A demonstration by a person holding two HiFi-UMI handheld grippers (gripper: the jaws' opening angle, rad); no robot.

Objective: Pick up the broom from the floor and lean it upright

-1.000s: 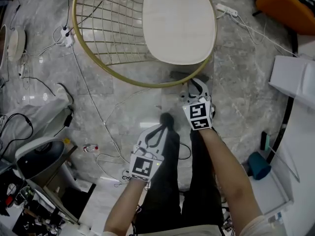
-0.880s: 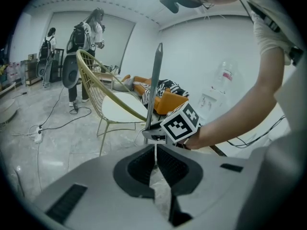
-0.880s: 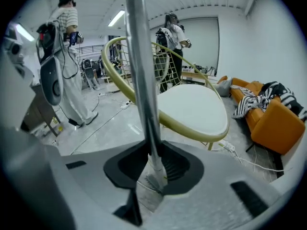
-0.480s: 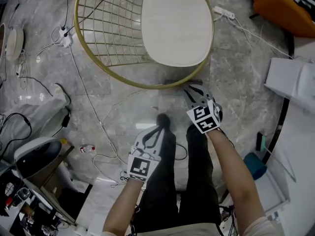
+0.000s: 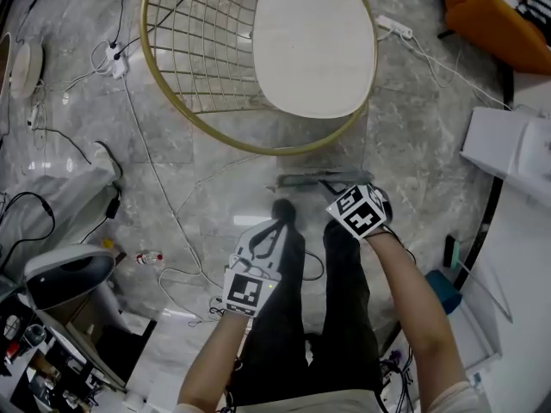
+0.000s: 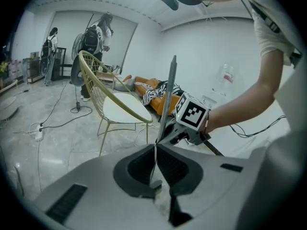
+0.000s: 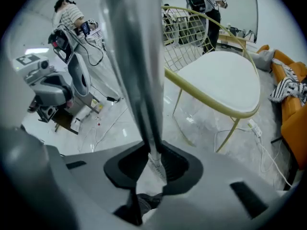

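Note:
The broom's grey handle (image 7: 132,71) rises out of my right gripper (image 7: 154,163), which is shut on it. In the left gripper view the handle (image 6: 168,95) stands nearly upright in front of the chair, with the right gripper's marker cube (image 6: 194,115) at its lower part. From the head view the handle (image 5: 314,179) shows as a short grey bar on the floor side of the right gripper (image 5: 349,192). The broom's head is not visible. My left gripper (image 5: 277,224) hovers over the person's dark trousers, shut and holding nothing, a short way left of the handle.
A gold wire chair (image 5: 172,76) with a white seat (image 5: 314,41) stands just beyond the grippers. Cables and a power strip (image 5: 394,26) lie on the marble floor. A white table (image 5: 508,157) is at the right, an orange sofa (image 5: 495,15) top right, and equipment (image 5: 69,269) at the left.
The right gripper has pulled back from under the chair toward the person and tilted, its jaws closing on the broom handle, which came along. The left gripper kept still.

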